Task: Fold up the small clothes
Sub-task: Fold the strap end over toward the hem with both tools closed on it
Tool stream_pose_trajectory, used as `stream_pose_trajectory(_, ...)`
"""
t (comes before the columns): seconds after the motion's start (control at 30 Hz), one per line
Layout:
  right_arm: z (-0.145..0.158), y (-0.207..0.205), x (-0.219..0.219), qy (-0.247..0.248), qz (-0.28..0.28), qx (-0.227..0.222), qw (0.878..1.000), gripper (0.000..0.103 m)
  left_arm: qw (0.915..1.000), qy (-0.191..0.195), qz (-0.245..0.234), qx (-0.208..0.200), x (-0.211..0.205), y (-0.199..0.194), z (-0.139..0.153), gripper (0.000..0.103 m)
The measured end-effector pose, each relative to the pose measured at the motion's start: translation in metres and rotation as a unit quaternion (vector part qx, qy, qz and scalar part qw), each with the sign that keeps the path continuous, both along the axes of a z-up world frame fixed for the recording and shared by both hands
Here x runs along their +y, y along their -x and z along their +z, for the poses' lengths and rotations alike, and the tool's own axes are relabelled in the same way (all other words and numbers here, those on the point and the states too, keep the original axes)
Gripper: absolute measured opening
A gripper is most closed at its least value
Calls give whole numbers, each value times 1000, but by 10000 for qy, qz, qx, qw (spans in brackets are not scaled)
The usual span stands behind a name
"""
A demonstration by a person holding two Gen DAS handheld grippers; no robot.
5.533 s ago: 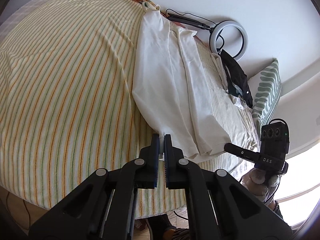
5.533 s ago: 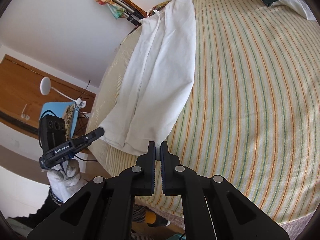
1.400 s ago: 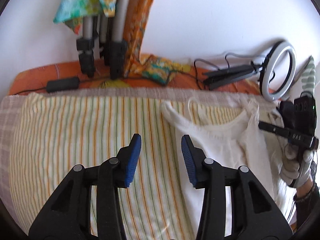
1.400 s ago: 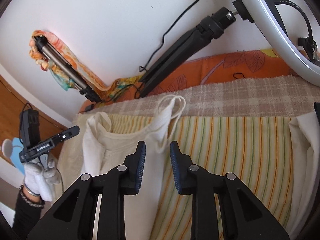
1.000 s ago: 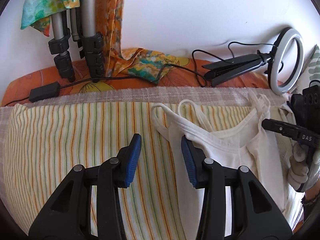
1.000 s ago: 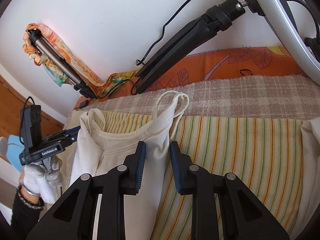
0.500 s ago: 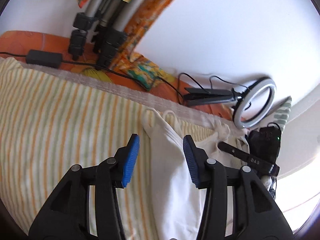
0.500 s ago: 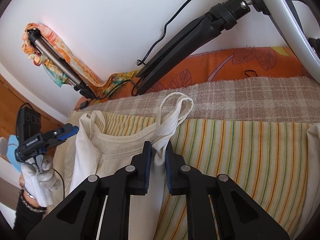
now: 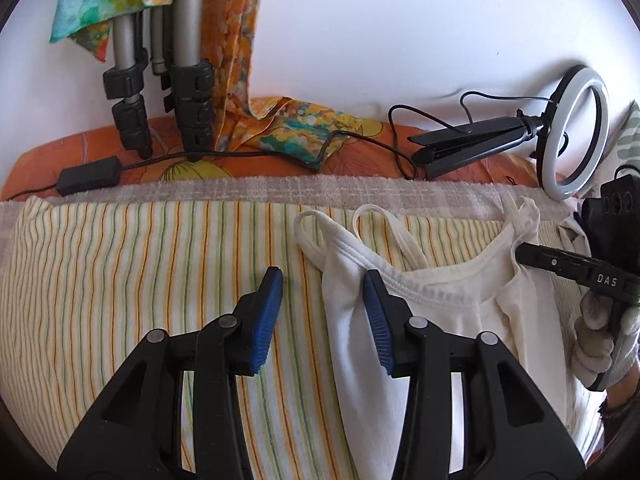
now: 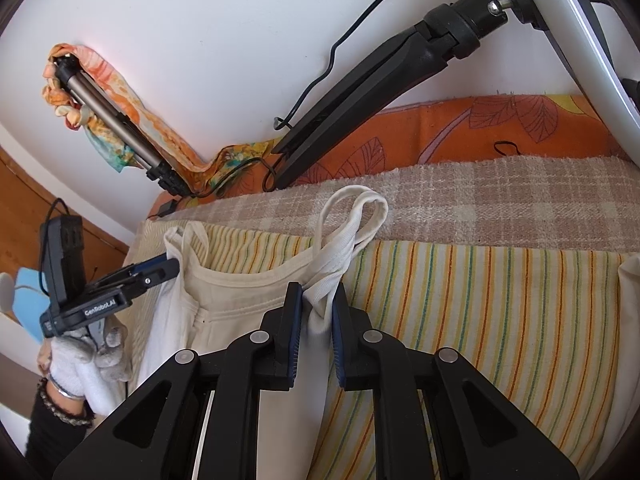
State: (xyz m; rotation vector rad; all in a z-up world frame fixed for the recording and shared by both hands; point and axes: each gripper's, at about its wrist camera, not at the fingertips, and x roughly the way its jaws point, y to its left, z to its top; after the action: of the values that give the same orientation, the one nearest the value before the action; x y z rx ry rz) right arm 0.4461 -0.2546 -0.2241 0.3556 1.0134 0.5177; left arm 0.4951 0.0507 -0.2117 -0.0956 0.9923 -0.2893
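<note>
A cream strappy top (image 9: 440, 320) lies on the striped bedspread (image 9: 140, 280), straps toward the wall. My left gripper (image 9: 320, 312) hovers at its left shoulder. Its jaws are closing, with the shoulder edge between the blue pads (image 9: 374, 316), which do not press on it. In the right wrist view my right gripper (image 10: 316, 316) is shut on the fabric of the top (image 10: 240, 292) just below its right strap (image 10: 352, 220). Each gripper shows in the other's view: the right gripper (image 9: 524, 254) at the far shoulder, the left gripper (image 10: 172, 266) at the left edge.
Along the wall stand tripod legs (image 9: 188, 80) draped with a colourful scarf (image 9: 296, 120), a ring light (image 9: 576, 128) on a folded black stand (image 9: 472, 144), and a power adapter (image 9: 88, 176) with cables on orange cloth. A plaid blanket edge (image 10: 500, 196) runs behind the straps.
The right jaws have closed on the top's right shoulder and stayed there. The left gripper swung away to the left, then came back over the left shoulder with its jaws slightly narrower.
</note>
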Motion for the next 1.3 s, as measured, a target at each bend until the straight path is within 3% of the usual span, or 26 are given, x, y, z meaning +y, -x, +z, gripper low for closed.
stream_pose_trajectory(0.03,0,0,2,32,17,-16,10000,13,9999,-101,-37,-41,-4,-1,-1,24)
stream_pose_trajectory(0.07,1,0,4,65,24,-28,10000,13,9999,-120,-78,-63,-7,-1,-1,7)
stream_pose_trajectory(0.13,2,0,7,116,37,-100,9999,10,10000,-21,-71,-62,-7,1,1,1)
stream_pose_trajectory(0.27,11,8,16,315,100,-360,9988,5,9997,57,-52,-232,-5,9,6,0)
stream_pose_trajectory(0.57,45,38,18,444,147,-902,9948,4,9977,180,-70,-650,-1,54,40,0)
stream_pose_trajectory(0.9,90,126,21,747,364,-1544,9845,4,9941,139,-176,-1058,-1,148,81,0)
stream_pose_trajectory(1.1,89,189,20,944,477,-1586,9817,4,9949,170,-183,-977,3,213,73,0)
stream_pose_trajectory(1.3,64,248,27,1142,640,-1518,9797,4,9962,156,-125,-848,4,267,55,0)
